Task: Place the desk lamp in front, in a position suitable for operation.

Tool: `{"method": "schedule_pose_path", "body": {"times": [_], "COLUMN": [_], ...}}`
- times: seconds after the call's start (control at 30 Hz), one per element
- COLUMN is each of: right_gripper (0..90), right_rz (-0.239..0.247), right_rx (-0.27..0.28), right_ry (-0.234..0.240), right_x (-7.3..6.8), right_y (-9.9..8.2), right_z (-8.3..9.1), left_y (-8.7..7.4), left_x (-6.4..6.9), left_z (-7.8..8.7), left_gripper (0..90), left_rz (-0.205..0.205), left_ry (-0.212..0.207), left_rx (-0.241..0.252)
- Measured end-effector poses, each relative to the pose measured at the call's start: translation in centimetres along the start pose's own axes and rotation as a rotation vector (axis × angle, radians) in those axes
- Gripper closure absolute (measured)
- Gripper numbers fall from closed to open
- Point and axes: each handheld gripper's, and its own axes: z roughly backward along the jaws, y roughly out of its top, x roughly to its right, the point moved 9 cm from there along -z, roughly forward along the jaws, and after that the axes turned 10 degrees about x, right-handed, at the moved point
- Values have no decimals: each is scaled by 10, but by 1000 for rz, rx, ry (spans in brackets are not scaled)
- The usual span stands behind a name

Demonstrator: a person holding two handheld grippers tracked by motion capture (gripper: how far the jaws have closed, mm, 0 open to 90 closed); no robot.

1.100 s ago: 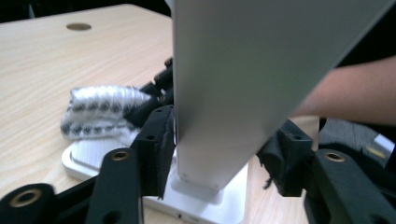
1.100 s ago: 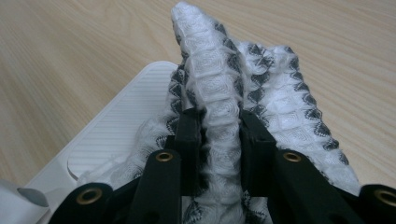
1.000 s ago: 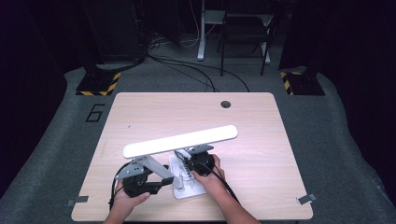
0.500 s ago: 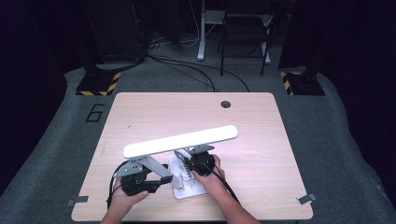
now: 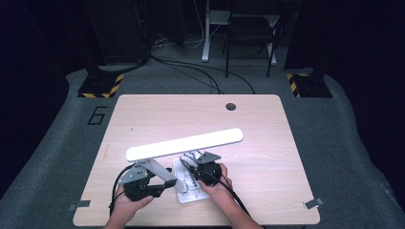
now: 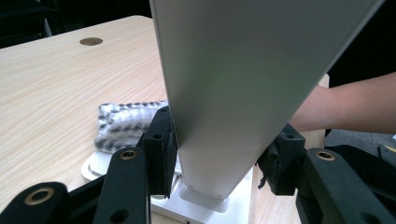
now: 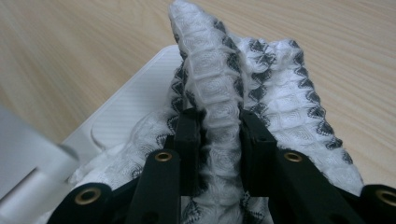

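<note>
A white desk lamp stands near the table's front edge, its long lit head [image 5: 184,144] reaching out over the table. My left gripper [image 5: 166,182] [image 6: 219,163] has just been closing and is now shut on the lamp's slanted arm [image 5: 160,171] [image 6: 224,93], one pad against each side. A white cloth with a black pattern [image 5: 191,157] [image 7: 210,84] lies bunched on the lamp's flat white base [image 5: 191,196] [image 7: 126,112]. My right gripper [image 5: 189,170] [image 7: 219,135] is shut on a raised fold of that cloth.
The light wooden table [image 5: 143,119] has a round cable hole [image 5: 231,106] at its far edge. A person's forearm [image 6: 345,107] comes in behind the lamp arm. Chairs and cables stand on the dark floor beyond the table.
</note>
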Motion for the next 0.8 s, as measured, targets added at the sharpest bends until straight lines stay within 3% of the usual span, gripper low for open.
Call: {"method": "schedule_pose_path", "body": {"times": [0.57, 0.63, 0.67, 0.8], "right_gripper": [729, 729, 729, 729], "right_rz": [-8, -2, 35, 39], "right_rx": [24, 18, 14, -9], "right_ry": [53, 62, 76, 97], "right_x": [-28, -31, -33, -32], "right_y": [-24, -26, -29, -34], "right_z": [37, 41, 46, 57], "left_y": [0, 0, 0, 0], "left_x": [0, 0, 0, 0], "left_z": [0, 0, 0, 0], "left_gripper": [533, 533, 533, 533], "left_rz": [0, 0, 0, 0], "left_ry": [9, 9, 4, 4], "left_rx": [4, 3, 5, 7]}}
